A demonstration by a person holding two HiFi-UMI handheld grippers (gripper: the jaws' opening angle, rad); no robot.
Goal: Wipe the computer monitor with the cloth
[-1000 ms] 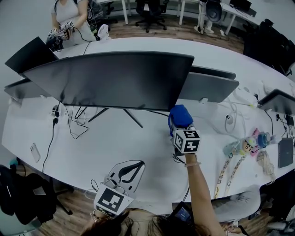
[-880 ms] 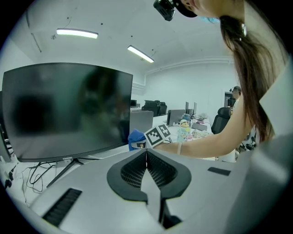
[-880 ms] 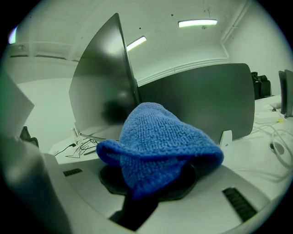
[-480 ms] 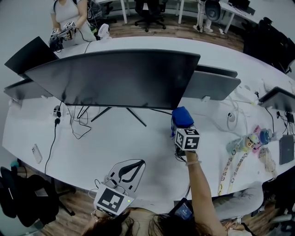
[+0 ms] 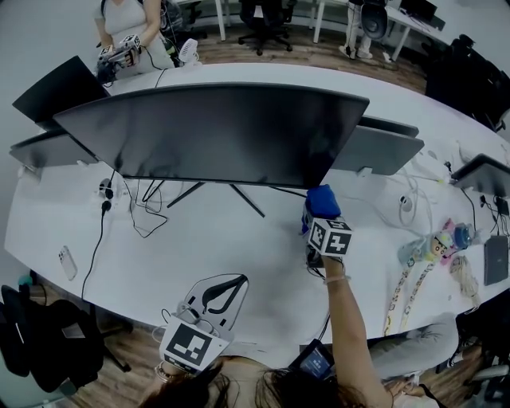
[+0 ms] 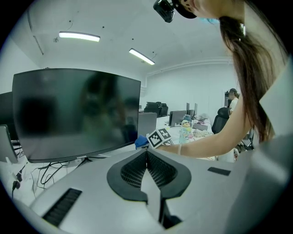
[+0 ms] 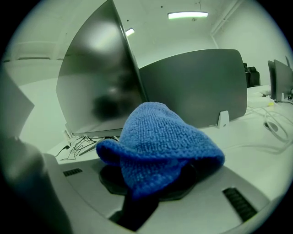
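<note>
**At the monitor's lower right corner: cloth up, left hand parked**

Your right gripper (image 7: 145,185) has its jaws pinched on the blue cloth (image 7: 158,144). The cloth bunches up and over the jaws in a soft dome. That looks deliberate: it puts a padded face, not bare jaw, toward the glass.

From the head view, the cloth (image 5: 322,198) sits just beside the bottom right corner of the curved monitor (image 5: 215,131). I cannot tell whether it touches the panel. In the right gripper view the monitor (image 7: 98,87) is seen almost edge-on, so you are coming in from the side rather than square to the screen. My guess is that you mean to start the wipe at this corner and work leftward.

Your left gripper (image 6: 146,157) is held low and close to your body, well apart from the screen. Its jaws are pressed together with nothing between them. It seems parked out of the way, since the stand (image 5: 227,194) carries the monitor without help.

The count:
- One cloth.
- One curved monitor to wipe.
- Two grippers, only the right gripper (image 5: 319,210) at work.
- At least four other screens around the desk (image 5: 239,255).
- One phone (image 5: 66,261) near the left edge.
- A tangle of cables (image 5: 131,209) under the monitor.
- One other person (image 5: 127,24) at the far side.
</note>
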